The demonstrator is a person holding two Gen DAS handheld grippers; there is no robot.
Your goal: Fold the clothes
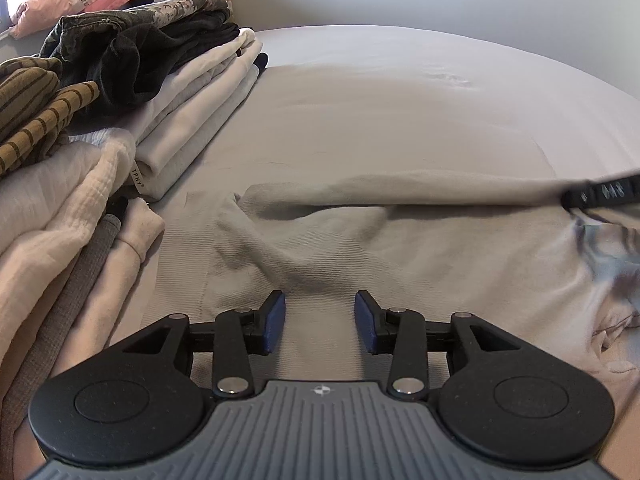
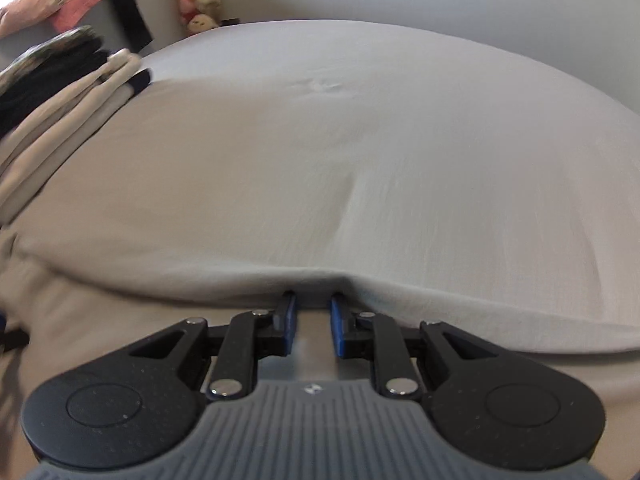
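Beige garment (image 1: 400, 248) under open left gripper (image 1: 320, 320); edge in right gripper (image 2: 313, 312).

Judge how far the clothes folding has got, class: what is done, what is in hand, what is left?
Done: folded stack sits on the bed. In hand: a beige garment lies spread out; the right gripper seems to pinch its raised edge, while the left gripper hovers open over it. Left: finishing this fold, and probably the loose striped piece with the heap under it.
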